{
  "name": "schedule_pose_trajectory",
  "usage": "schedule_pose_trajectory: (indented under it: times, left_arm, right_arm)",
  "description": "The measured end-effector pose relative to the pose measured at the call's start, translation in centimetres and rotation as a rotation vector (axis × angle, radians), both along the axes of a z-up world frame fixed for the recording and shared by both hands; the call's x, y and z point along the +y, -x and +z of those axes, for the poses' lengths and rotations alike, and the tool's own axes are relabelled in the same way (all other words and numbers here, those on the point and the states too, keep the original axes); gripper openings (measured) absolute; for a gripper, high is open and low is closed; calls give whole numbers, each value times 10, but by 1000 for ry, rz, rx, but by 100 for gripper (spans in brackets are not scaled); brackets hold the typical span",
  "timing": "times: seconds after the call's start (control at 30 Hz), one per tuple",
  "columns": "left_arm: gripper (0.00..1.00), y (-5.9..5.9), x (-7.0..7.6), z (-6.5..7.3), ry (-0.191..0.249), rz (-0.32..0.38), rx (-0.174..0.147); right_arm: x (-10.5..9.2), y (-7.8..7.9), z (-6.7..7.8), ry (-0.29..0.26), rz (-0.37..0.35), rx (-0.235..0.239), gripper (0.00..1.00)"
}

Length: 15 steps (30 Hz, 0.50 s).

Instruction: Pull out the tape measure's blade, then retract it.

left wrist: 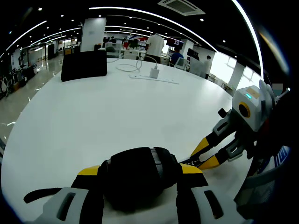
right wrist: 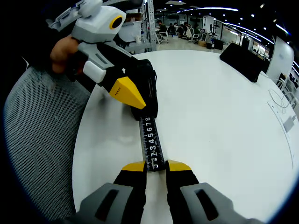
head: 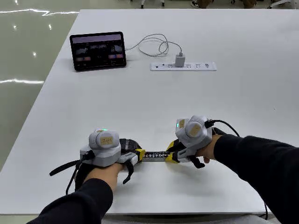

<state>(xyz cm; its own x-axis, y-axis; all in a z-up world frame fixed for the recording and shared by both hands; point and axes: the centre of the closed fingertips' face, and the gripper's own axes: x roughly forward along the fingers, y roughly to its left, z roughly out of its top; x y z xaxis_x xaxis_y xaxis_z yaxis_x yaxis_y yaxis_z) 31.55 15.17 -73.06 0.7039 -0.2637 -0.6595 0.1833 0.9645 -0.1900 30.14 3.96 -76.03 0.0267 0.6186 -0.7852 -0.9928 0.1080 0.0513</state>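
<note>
Clamping down on the black tape measure (left wrist: 135, 181), the left tongs (left wrist: 140, 169) have it squeezed tight, sitting near the front edge of the table (head: 196, 98). Meanwhile the right tongs (right wrist: 156, 166) are pinched on the tip of the blade (right wrist: 150, 137), which lies flat on the table between the two, numbers facing up, just a short stretch pulled out.

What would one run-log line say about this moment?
left tool: shut on black rounded tape measure case | right tool: shut on tip of black numbered blade | blade: partly out
</note>
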Motion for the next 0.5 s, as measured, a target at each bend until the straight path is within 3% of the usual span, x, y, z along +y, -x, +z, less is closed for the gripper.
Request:
schedule_pose_trajectory:
  times: [0.5]
  left_arm:
    - [58, 0, 0, 1, 5, 4, -1]
  right_arm:
    - [10, 0, 1, -17, 9, -4, 11]
